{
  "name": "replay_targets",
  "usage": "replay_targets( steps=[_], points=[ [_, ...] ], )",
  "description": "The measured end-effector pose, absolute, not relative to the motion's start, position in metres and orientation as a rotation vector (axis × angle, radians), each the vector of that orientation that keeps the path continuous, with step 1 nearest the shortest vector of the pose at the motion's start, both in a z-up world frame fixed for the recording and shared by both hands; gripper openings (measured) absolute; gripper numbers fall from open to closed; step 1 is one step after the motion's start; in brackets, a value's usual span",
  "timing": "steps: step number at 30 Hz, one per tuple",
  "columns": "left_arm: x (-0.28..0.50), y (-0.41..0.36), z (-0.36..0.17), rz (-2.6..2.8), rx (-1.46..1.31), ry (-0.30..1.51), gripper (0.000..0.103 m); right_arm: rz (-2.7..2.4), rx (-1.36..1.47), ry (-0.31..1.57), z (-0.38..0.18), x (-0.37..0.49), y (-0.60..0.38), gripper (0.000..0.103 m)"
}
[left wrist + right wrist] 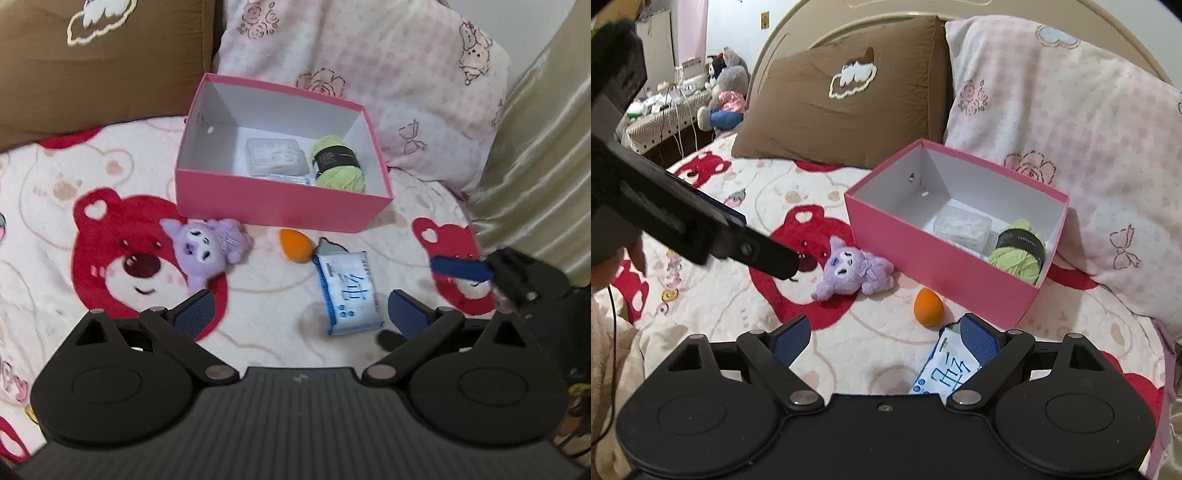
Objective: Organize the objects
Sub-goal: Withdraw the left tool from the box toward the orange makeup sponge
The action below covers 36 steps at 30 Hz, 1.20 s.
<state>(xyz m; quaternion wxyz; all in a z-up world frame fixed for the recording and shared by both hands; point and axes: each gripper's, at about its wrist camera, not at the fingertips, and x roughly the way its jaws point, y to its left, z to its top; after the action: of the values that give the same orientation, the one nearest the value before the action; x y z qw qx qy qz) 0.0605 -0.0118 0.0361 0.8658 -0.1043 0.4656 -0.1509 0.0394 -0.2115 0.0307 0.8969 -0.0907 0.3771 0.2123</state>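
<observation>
In the left wrist view the left tongs point(299, 314) stand spread wide and empty, low in the frame over the bed blanket point(44, 206). Just inside the right-hand pad lies the white-and-blue tissue pack point(349, 293); whether pad and pack touch cannot be told. Above the pack, an orange egg-shaped sponge point(295, 245) rests on the blanket, and to its left a purple plush toy point(208, 251) lies on a red bear print.

In the right wrist view the right tongs point(884, 338) are likewise released and hold nothing; the right-hand pad overlaps the tissue pack's upper corner, low right of centre.

Beyond these things, in the upper middle of the left wrist view, sits the open pink box point(273, 206). Inside it are a clear plastic case point(277, 157) and, at its right, a green yarn ball point(340, 164). A brown pillow point(103, 62) fills the upper left, a pink patterned pillow point(388, 66) the upper right.
</observation>
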Motion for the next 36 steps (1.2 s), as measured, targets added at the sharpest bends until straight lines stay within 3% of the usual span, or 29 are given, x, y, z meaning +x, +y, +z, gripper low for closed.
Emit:
replay_targets(
  steps=[9, 17, 36],
  points=[
    [0.062, -0.024, 0.01, -0.261, -0.168, 0.974, 0.101, 0.474, -0.209, 0.774, 0.012, 0.038, -0.209, 0.091],
    [0.077, -0.025, -0.031, -0.151, -0.17, 1.003, 0.098, 0.465, -0.416, 0.744, -0.023, 0.05, -0.195, 0.091],
    [0.097, -0.055, -0.06, -0.127, -0.144, 0.944, 0.098, 0.54, -0.213, 0.712, -0.084, 0.109, -0.222, 0.085]
  ],
)
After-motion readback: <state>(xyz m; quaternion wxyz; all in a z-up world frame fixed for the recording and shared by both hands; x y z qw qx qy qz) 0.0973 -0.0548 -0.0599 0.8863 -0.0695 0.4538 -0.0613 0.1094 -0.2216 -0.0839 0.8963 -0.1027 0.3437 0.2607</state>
